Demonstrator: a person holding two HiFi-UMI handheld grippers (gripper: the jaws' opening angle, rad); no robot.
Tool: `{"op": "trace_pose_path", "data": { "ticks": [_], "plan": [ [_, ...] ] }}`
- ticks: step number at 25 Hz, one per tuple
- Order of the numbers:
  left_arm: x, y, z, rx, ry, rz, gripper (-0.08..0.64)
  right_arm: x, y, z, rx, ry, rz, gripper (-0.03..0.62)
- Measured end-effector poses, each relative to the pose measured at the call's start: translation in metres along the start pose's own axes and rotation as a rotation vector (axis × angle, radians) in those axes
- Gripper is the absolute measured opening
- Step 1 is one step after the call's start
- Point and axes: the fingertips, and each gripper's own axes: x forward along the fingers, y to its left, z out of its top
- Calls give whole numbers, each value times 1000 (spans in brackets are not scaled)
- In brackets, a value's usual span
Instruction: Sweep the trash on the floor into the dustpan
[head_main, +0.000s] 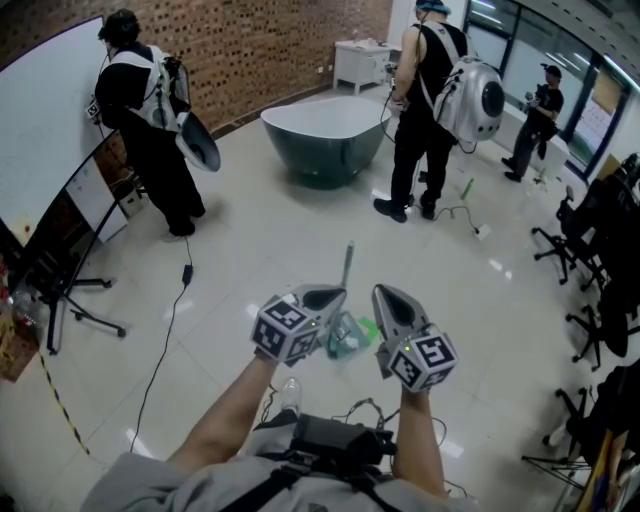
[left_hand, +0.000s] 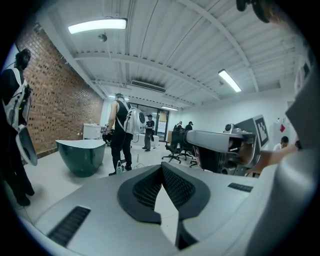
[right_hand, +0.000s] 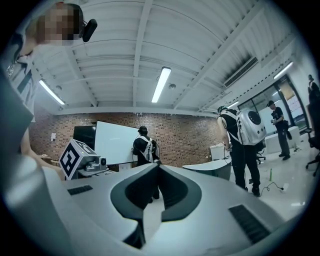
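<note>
In the head view the left hand-held gripper (head_main: 322, 296) and the right hand-held gripper (head_main: 385, 298) are held up side by side in front of the person, both with the jaws fully together and nothing in them. Between them, lower on the floor (head_main: 240, 260), lies a pale green thing which I judge to be the dustpan (head_main: 346, 340), with a thin grey handle (head_main: 348, 262) rising behind it. A bright green scrap (head_main: 369, 326), probably trash, is touching it or just beside it; I cannot tell whether the scrap is inside the pan, because the grippers cover part of it. This scene fits two stages: trash waiting beside the pan, or trash already gathered in it, so I name no move beyond a clearer look down at the pan. The left gripper view confirms closed, empty jaws and looks level into the room, at a dark green tub (left_hand: 81, 156) and a person with a white backpack (left_hand: 124, 134); the pan does not show. The right gripper view also shows jaws closed on nothing, and gives a brick wall (right_hand: 190, 137) and a whiteboard (right_hand: 114, 142), but no dustpan either
</note>
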Motion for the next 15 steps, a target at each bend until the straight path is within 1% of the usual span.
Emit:
{"op": "trace_pose_path", "data": {
  "ticks": [8, 15],
  "plan": [
    [0, -1, 0, -8, -3, -1, 3, 0, -1, 1, 9, -10, 15, 3],
    [-2, 0, -3, -22, 2, -1, 3, 4, 1, 0, 11, -5, 13, 3]
  ]
}}
